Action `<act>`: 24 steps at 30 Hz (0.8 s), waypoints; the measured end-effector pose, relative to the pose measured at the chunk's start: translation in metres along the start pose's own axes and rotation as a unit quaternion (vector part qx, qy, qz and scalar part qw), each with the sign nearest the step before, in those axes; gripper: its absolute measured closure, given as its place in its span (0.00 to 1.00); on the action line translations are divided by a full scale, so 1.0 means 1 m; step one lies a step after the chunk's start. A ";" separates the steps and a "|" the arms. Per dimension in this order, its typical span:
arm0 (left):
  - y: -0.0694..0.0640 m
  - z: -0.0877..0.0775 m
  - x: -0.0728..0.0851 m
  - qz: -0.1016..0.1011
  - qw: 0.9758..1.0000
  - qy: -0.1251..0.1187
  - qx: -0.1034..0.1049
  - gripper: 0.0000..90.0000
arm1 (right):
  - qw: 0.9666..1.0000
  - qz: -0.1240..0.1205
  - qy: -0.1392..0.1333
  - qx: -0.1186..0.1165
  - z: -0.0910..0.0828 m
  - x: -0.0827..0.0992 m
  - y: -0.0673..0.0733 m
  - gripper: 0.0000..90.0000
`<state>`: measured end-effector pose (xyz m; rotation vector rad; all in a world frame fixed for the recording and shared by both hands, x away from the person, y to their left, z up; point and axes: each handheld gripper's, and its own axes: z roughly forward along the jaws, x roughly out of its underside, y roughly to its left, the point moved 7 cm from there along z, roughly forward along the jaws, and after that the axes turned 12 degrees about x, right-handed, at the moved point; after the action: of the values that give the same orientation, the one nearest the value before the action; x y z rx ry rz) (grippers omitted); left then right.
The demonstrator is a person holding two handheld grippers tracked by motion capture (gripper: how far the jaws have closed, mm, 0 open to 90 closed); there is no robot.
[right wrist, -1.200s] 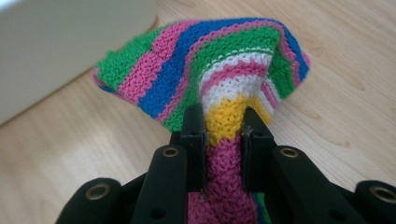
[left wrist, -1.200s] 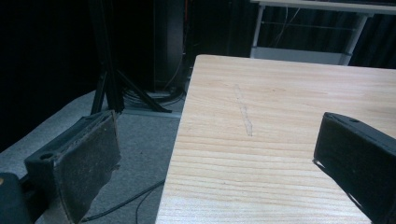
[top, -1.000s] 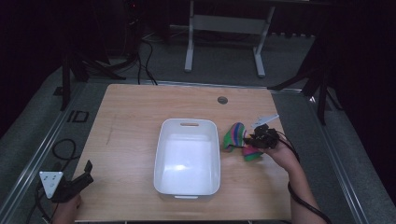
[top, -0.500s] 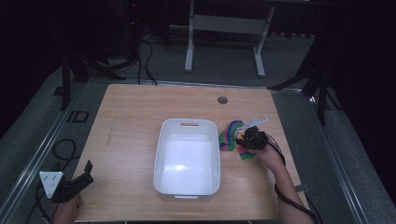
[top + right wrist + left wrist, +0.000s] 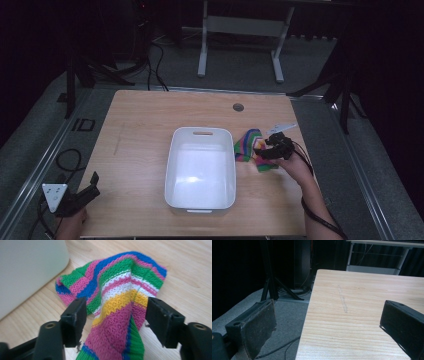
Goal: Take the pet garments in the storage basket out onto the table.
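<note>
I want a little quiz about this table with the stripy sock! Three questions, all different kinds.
1. True or false: the striped sock lies inside the white tub.
2. Which hand-held gripper has the sock between its jaws? A) left B) right
3. Fill in: the left hand-held gripper's jaws are ____.

Key:
1. False; it lies on the wooden table beside the tub.
2. B
3. open
</note>
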<state>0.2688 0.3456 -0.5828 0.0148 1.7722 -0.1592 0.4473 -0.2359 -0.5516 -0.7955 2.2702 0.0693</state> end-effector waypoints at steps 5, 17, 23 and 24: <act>0.000 0.000 0.000 -0.001 1.000 0.000 0.000 0.01 | 0.999 0.024 -0.029 -0.004 -0.017 0.001 -0.006 0.21; 0.000 0.000 0.000 0.000 1.000 -0.001 0.000 0.01 | 0.989 0.091 -0.102 0.050 -0.037 0.034 -0.031 0.14; 0.000 0.000 0.000 0.000 1.000 0.000 0.000 0.01 | 0.982 0.127 -0.115 0.077 -0.041 0.064 -0.043 0.14; 0.000 0.000 0.000 0.000 1.000 0.000 -0.001 0.01 | 0.981 0.135 -0.113 0.080 -0.041 0.072 -0.044 0.14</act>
<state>0.2688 0.3455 -0.5828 0.0133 1.7719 -0.1587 0.4071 -0.3199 -0.5602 -0.3713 2.1227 0.0968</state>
